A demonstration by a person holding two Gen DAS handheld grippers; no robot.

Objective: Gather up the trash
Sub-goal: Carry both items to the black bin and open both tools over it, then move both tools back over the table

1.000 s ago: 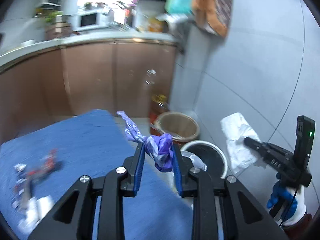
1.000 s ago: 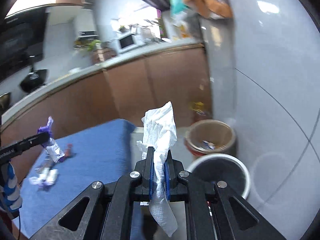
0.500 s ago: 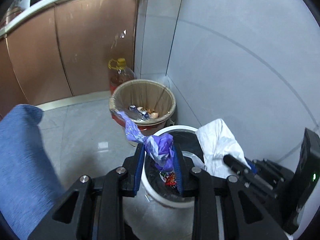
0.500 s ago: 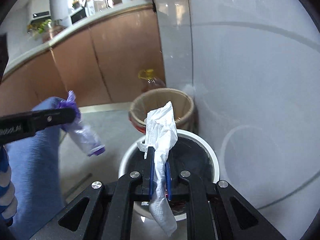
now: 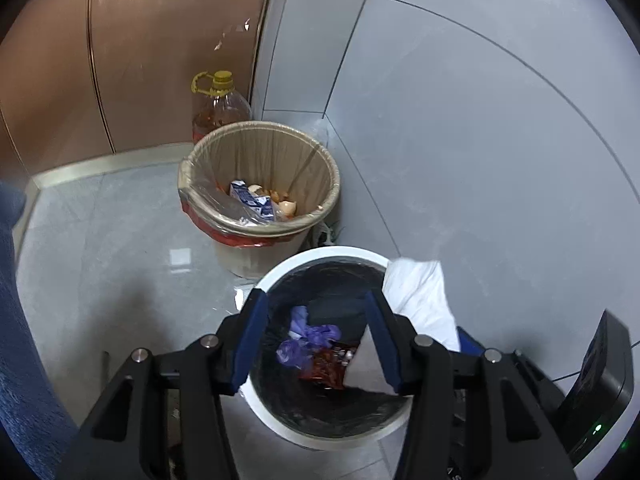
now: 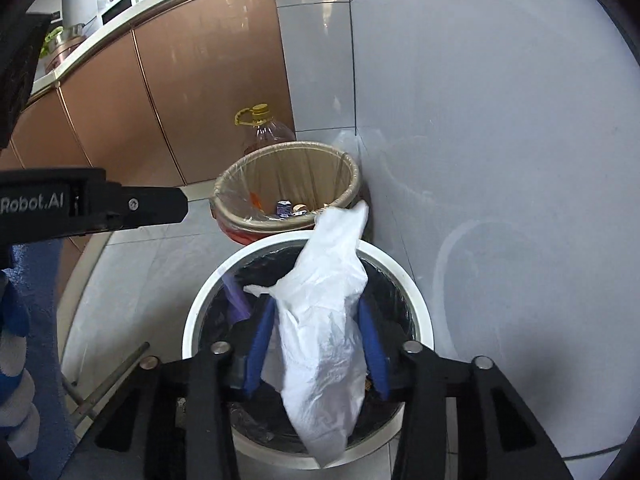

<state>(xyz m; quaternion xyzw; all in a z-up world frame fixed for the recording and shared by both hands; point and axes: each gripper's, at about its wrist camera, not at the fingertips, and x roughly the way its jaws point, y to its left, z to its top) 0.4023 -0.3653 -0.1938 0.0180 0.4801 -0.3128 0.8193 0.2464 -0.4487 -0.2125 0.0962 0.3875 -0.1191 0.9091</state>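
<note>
The left tool [image 5: 316, 336] is hovering over the white-rimmed bin [image 5: 280, 276], its blue-padded fingers [image 5: 252, 340] spread wide with nothing between them. Directly below the gap, the purple wrapper [image 5: 308, 338] is lying at the bottom of the bin's black liner, beside a red packet [image 5: 326, 366].

The right tool [image 6: 316, 344] is also standing over this bin, its fingers parted well apart. The white tissue [image 6: 328, 320] is hanging in the gap between the pads; whether either pad is touching it cannot be told. The tissue's upper tip is reaching up past the bin's far rim, and its lower end is drooping in front of the near rim. In the left wrist view the same tissue [image 5: 420, 300] is showing at the bin's right edge, just beside the right finger.

The beige-lined bin [image 5: 260, 184] is sitting just behind the white-rimmed one, close against it, with scraps and a small carton inside. An oil bottle [image 5: 220, 108] is standing behind that, in the corner where the brown cabinets [image 5: 140, 60] are meeting the grey tiled wall [image 5: 460, 140]. The wall is running close along the right side of both bins, while open floor [image 5: 120, 260] is lying to their left.
</note>
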